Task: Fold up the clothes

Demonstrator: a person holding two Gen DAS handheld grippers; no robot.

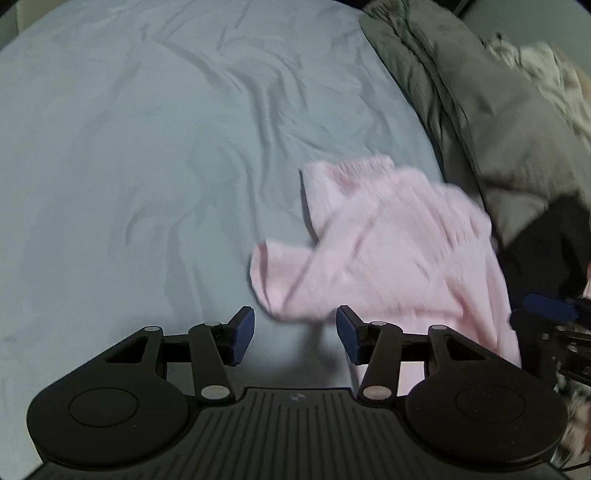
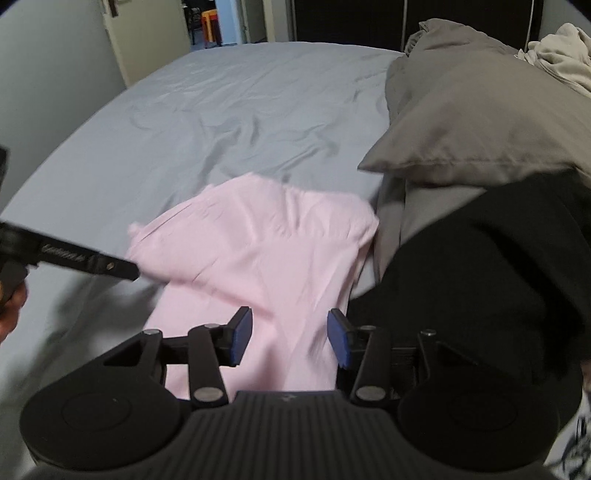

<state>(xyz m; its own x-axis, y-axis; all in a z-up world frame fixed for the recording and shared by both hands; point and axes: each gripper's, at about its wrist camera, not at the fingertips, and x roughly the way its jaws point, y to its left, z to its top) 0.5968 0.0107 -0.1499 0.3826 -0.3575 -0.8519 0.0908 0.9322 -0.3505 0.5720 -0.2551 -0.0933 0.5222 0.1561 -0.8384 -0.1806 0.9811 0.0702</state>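
A pale pink garment [image 1: 388,251] lies partly folded and rumpled on the light blue-grey bed sheet [image 1: 147,147]. My left gripper [image 1: 295,338] hovers at the garment's near left corner, jaws apart, with nothing between the blue pads. In the right wrist view the same pink garment [image 2: 266,251] spreads under my right gripper [image 2: 290,338]. Its blue pads stand wide on either side of the cloth without pressing it. The black bar of the left tool [image 2: 85,260] reaches in from the left, over the garment's left edge. The picture is motion-blurred.
Grey pillows and a duvet [image 2: 480,122] are piled along the right of the bed sheet [image 2: 221,110], with a cream blanket [image 2: 561,55] behind. A black garment [image 2: 480,277] lies right of the pink one. An open doorway [image 2: 214,22] shows beyond the bed.
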